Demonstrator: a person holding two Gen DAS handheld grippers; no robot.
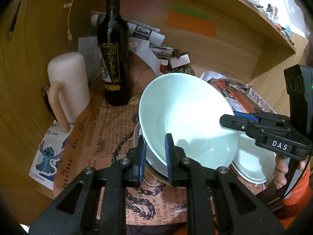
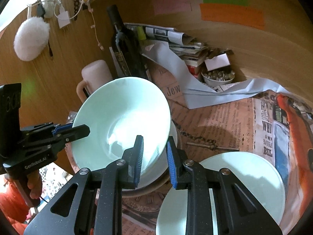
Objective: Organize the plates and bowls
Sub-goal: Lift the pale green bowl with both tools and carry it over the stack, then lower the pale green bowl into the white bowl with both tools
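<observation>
Newsprint-covered desk (image 1: 93, 137) below, both claws, left claw (image 1: 155, 156) and right claw (image 2: 154, 158), clamp opposite rims of your pale bowl (image 1: 185, 117): glazed, rigid, slippery, breakable.

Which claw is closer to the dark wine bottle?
Left. The left claw grips the pale bowl on the rim side nearer the wine bottle. The right claw grips the opposite rim, farther from it, beside the plate.

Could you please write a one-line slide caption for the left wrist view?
Both tongs, left and right, grip a tilted pale green bowl by its rim above stacked dishes.
</observation>
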